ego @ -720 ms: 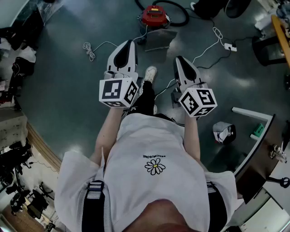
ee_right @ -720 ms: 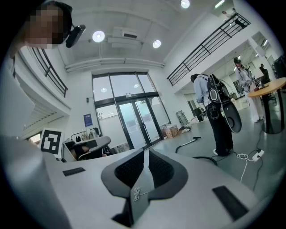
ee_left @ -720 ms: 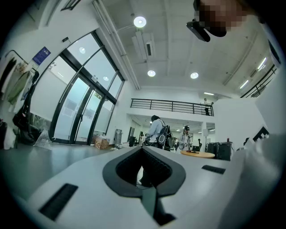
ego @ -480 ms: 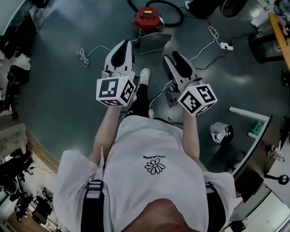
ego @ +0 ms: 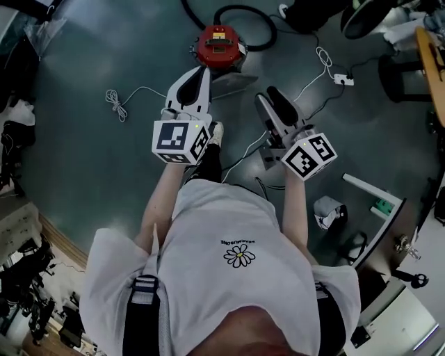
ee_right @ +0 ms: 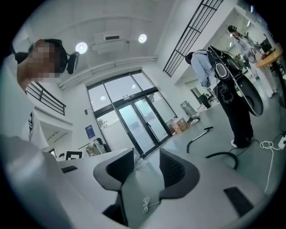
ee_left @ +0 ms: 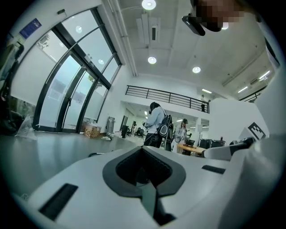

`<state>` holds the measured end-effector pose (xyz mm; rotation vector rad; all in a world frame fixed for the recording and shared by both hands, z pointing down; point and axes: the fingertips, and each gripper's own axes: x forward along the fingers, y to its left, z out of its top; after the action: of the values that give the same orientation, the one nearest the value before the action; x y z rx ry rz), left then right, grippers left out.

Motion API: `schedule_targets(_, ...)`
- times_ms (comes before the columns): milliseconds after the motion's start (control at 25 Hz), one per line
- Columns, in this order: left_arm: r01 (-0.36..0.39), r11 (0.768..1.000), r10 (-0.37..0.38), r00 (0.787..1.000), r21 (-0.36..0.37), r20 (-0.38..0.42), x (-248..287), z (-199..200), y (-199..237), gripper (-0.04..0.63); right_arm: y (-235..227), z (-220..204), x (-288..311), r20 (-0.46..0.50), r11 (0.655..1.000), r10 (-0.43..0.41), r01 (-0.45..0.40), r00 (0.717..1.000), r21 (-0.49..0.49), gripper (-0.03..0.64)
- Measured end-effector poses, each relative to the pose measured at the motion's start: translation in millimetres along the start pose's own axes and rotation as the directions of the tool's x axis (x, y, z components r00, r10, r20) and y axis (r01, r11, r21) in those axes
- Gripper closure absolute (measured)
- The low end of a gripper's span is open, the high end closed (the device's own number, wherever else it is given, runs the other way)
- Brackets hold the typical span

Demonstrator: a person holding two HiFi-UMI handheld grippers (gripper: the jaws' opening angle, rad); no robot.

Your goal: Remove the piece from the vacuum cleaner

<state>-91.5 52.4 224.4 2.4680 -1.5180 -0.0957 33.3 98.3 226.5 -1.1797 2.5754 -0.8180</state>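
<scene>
A red vacuum cleaner [ego: 220,43] stands on the grey floor ahead of me, its black hose [ego: 243,14] looping behind it. In the head view my left gripper [ego: 203,71] points at the cleaner's near side, a short way from it, with its jaws together and nothing in them. My right gripper [ego: 263,96] is held to the right of it, aimed up and left, jaws apart and empty. In the left gripper view the left gripper [ee_left: 143,150] shows its tips meeting. The right gripper [ee_right: 146,156] shows bare floor and a white cord [ee_right: 145,205] through its gap.
A grey flat panel [ego: 233,83] lies just in front of the cleaner. A coiled white cord [ego: 113,97] lies left, a power strip [ego: 345,80] with cable right. A small bin [ego: 328,211] and a table [ego: 389,215] stand at right. People [ee_left: 156,120] stand further off.
The red cleaner has come lower and nearer in the head view. Both grippers have advanced toward it, and the right one has turned to point further left.
</scene>
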Motion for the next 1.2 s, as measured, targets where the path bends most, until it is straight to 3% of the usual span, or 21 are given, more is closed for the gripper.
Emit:
schedule_targets(240, -0.013, 1.0, 0.012, 0.998, -0.015, -0.067, 70, -4, 61, 0.607, -53, 22, 56, -0.007, 0.997, -0.076, 0.076, 0.997, -0.023, 0.448)
schedule_targets(480, -0.034, 0.999, 0.034, 0.992, 0.001, -0.118, 109, -20, 79, 0.607, -105, 22, 86, -0.081, 0.984, -0.169, 0.165, 0.982, -0.061, 0.449)
schedule_targets(640, -0.053, 0.999, 0.053, 0.986, 0.006, -0.156, 131, -37, 84, 0.607, -147, 25, 103, -0.073, 0.971, -0.23, 0.234, 0.97, 0.045, 0.449)
schedule_targets(760, -0.034, 0.998, 0.043, 0.98, 0.051, -0.193, 156, -54, 89, 0.607, -170, 17, 121, -0.129, 0.977, -0.208, 0.213, 0.97, 0.023, 0.449)
schedule_targets(880, 0.029, 0.981, 0.021, 0.967, 0.191, -0.255, 193, -82, 98, 0.607, -187, -13, 144, -0.27, 0.99, -0.129, 0.107, 0.954, -0.092, 0.449)
schedule_targets(960, 0.082, 0.95, 0.013, 0.954, 0.302, -0.299, 221, -114, 107, 0.607, -203, -45, 155, -0.403, 0.978, -0.095, 0.01, 0.91, -0.208, 0.448)
schedule_targets(1040, 0.16, 0.902, -0.002, 0.93, 0.402, -0.366, 249, -169, 120, 0.607, -232, -91, 163, -0.545, 0.93, -0.124, -0.094, 0.829, -0.355, 0.448)
schedule_targets(1120, 0.259, 0.848, -0.013, 0.882, 0.462, -0.471, 273, -239, 138, 0.607, -271, -147, 168, -0.658, 0.854, -0.188, -0.21, 0.729, -0.476, 0.448)
schedule_targets(1200, 0.349, 0.807, -0.01, 0.814, 0.476, -0.58, 288, -305, 154, 0.607, -313, -205, 166, -0.743, 0.776, -0.244, -0.334, 0.624, -0.535, 0.448)
